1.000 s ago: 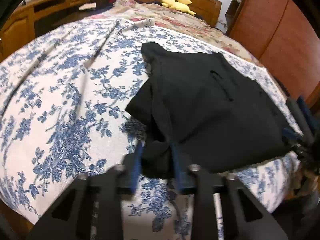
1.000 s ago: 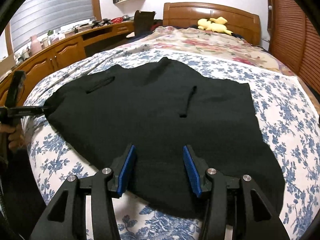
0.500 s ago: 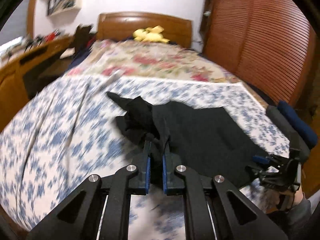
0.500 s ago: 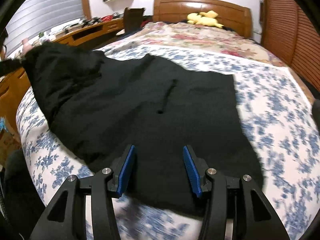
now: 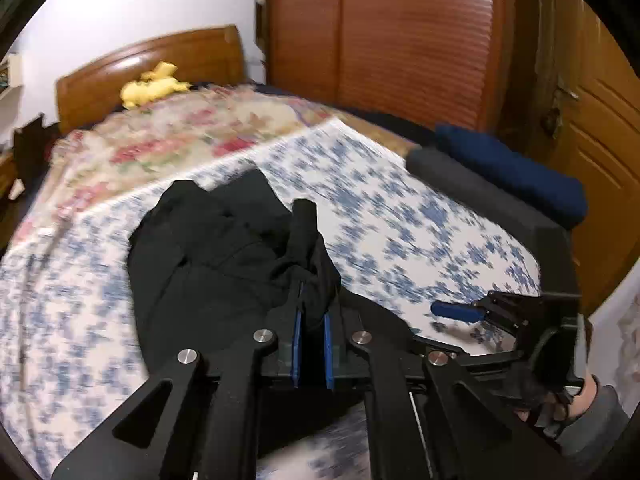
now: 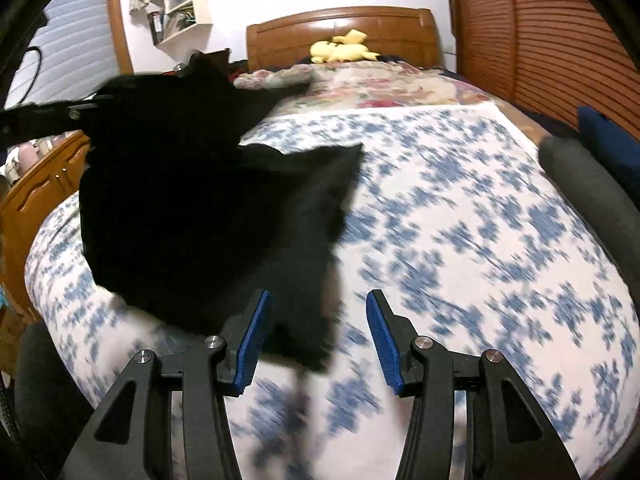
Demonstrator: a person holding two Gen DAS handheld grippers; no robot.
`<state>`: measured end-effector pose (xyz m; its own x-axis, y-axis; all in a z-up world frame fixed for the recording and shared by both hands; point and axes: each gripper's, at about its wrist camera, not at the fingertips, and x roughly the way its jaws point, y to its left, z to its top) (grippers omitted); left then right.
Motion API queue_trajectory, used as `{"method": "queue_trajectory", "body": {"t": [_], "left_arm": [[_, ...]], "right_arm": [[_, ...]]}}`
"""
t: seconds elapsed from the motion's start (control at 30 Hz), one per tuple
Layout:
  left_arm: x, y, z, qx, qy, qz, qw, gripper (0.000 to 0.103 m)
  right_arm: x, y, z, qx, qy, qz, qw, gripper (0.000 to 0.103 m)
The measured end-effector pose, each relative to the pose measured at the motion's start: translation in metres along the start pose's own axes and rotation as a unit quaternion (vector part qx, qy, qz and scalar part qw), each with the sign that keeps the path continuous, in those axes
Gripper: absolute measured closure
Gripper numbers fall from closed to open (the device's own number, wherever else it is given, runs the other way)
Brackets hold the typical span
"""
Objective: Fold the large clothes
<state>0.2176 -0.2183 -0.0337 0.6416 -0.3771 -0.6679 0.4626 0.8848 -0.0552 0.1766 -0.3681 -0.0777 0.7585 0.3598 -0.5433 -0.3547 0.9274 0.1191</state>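
A large black garment (image 5: 224,256) lies bunched on the blue-flowered bedspread (image 5: 400,216). My left gripper (image 5: 311,312) is shut on a gathered edge of it and holds that edge lifted above the bed. In the right wrist view the garment (image 6: 200,208) hangs raised at the left, folding over itself, and blurs with motion. My right gripper (image 6: 318,308) is open, its blue pads wide apart, with the garment's near corner just in front of them, not gripped. The right gripper also shows in the left wrist view (image 5: 476,312), low at the right.
A yellow plush toy (image 6: 340,50) sits by the wooden headboard (image 6: 340,32). A floral quilt (image 5: 180,128) covers the bed's far end. A dark bolster (image 5: 480,192) and a folded blue cloth (image 5: 512,168) lie at the bed's right edge. A wooden wardrobe (image 5: 400,40) stands right, cabinets (image 6: 36,192) left.
My left gripper closed on the garment's edge, then lifted and carried it to the right across the bed. The garment went from spread flat to bunched and folded. My right gripper stayed open.
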Motion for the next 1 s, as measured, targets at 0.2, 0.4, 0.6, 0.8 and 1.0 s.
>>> {"method": "queue_trajectory", "body": {"t": [0.2,0.4,0.6,0.8,1.0], "left_arm": [[0.043,-0.019,-0.018,-0.006,0.033,-0.012,0.9994,0.094],[0.039,-0.022,-0.021,-0.002,0.023,0.001,0.9997,0.091],[0.008,-0.016,-0.022,-0.005,-0.019,0.014,0.9997,0.075],[-0.028,-0.002,-0.024,-0.014,-0.056,0.014,0.9982,0.06],[-0.05,0.025,-0.04,-0.027,-0.074,0.04,0.9961,0.058]], "right_arm": [[-0.01,-0.015,-0.007,0.011,0.006,-0.001,1.0,0.052],[-0.021,-0.011,-0.006,0.013,-0.002,0.002,1.0,0.052],[-0.022,-0.004,0.005,0.005,-0.015,0.012,1.0,0.052],[-0.033,0.009,0.019,0.001,-0.044,0.025,0.999,0.052],[-0.031,0.019,0.023,-0.008,-0.052,0.022,0.998,0.052]]}}
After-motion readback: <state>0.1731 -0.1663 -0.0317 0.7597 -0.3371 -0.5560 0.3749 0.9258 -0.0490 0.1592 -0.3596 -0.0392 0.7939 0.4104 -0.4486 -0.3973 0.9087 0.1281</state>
